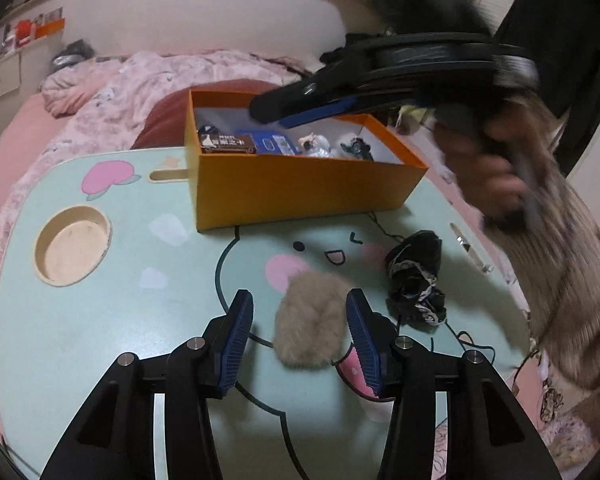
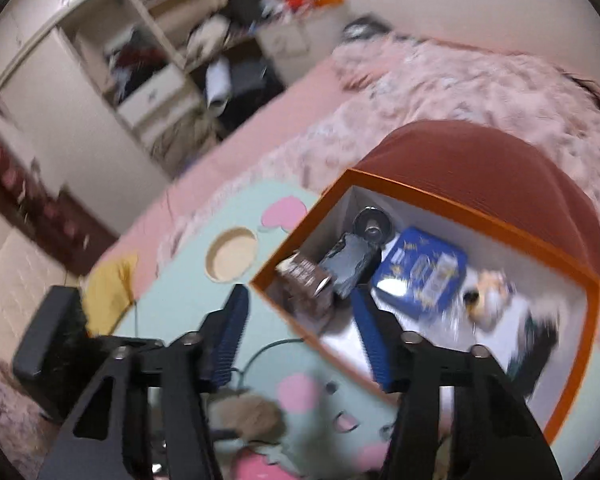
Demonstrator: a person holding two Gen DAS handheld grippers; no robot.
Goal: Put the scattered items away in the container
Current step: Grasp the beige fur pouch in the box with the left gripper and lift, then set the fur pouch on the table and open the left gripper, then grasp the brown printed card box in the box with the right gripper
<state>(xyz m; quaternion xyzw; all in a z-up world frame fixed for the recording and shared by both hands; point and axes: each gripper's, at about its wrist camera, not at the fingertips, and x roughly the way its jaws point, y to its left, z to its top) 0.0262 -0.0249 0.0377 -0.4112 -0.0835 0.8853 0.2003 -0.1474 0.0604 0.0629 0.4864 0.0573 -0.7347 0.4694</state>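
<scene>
A beige fluffy ball [image 1: 312,320] lies on the mint cartoon table [image 1: 100,328], between the fingers of my left gripper [image 1: 300,308]. That gripper is open: its left pad stands clear of the fluff and its right pad is close beside it. To the right lies a crumpled black lace cloth [image 1: 416,280]. The orange box [image 1: 300,188] stands at the table's far side and holds a brown packet, a blue packet, small figures and a dark toy. My right gripper [image 2: 299,300] hovers open and empty above the near corner of the orange box [image 2: 460,208]; the view is blurred.
A round cup recess [image 1: 74,248] is sunk into the table's left part. A hand in a furry sleeve [image 1: 572,272] crosses the right side. A pink quilted bed [image 1: 160,76] surrounds the table, and cluttered shelves [image 2: 148,60] stand beyond.
</scene>
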